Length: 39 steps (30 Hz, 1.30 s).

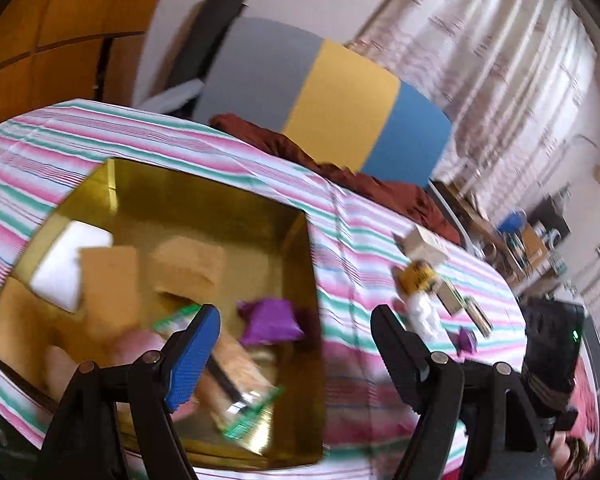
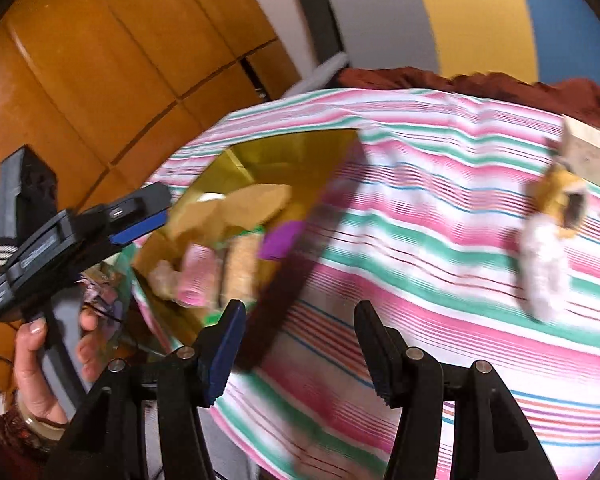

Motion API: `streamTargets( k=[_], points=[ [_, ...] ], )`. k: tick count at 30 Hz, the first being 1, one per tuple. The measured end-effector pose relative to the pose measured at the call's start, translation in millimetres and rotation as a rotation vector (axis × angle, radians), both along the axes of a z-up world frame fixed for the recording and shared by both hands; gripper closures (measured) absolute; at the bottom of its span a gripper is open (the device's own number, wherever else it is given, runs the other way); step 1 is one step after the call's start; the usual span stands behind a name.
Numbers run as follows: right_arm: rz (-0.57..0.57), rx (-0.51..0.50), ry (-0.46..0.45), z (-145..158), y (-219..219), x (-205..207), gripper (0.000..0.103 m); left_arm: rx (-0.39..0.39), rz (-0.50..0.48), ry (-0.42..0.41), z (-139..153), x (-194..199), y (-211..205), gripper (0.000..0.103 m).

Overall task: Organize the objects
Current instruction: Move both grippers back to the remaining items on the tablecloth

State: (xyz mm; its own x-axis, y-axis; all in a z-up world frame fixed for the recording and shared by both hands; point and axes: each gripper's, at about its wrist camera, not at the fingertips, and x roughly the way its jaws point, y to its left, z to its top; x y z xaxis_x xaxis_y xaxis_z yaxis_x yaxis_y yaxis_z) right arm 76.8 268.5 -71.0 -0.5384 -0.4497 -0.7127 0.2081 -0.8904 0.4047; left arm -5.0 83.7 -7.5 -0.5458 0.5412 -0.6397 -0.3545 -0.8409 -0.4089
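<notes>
A table under a pink, green and white striped cloth [image 1: 360, 240] fills both views, which are blurred. On its left part sits a gold box [image 1: 204, 200] holding tan cartons, a white packet, a purple pouch [image 1: 268, 320] and a green-edged biscuit pack. To the right, loose on the cloth and well apart from the box, lie a white carton [image 1: 424, 245], a yellow-labelled item [image 1: 417, 278], a white crumpled piece [image 1: 422, 314] and a small purple thing [image 1: 467, 340]. The left gripper [image 1: 296, 344] hangs over the box's right wall, jaws wide apart, nothing between them. The right gripper [image 2: 300, 344] hovers over bare cloth beside the box, jaws parted and empty.
</notes>
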Motion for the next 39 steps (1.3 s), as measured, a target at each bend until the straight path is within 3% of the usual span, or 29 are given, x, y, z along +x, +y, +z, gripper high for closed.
streamTargets(
  k=[9,11,13,18,23,27,30,39],
  points=[
    [-0.175,0.143,-0.032,-3,86,20,0.045,-0.024,-0.173,-0.015,-2,29,52,0.024],
    [-0.221,0.168,-0.033,0,109,23,0.038,-0.030,-0.199,-0.025,-4,34,62,0.024],
    [-0.282,0.216,-0.023,5,133,27,0.024,-0.036,-0.223,-0.034,-6,38,71,0.024],
    [-0.412,0.318,-0.038,8,193,26,0.022,-0.060,-0.266,-0.040,-8,48,92,0.024],
    [-0.477,0.248,-0.118,-17,241,21,0.023,-0.080,-0.306,-0.043,-9,53,113,0.024],
    [-0.488,0.145,-0.130,-36,250,21,0.033,-0.113,-0.335,-0.039,-11,56,131,0.024],
    [-0.465,0.192,-0.154,-45,244,17,0.045,-0.123,-0.345,-0.043,-14,54,145,0.024],
    [-0.425,0.262,-0.149,-44,233,15,0.053,-0.163,-0.322,-0.052,-28,36,193,0.024]
  ],
)
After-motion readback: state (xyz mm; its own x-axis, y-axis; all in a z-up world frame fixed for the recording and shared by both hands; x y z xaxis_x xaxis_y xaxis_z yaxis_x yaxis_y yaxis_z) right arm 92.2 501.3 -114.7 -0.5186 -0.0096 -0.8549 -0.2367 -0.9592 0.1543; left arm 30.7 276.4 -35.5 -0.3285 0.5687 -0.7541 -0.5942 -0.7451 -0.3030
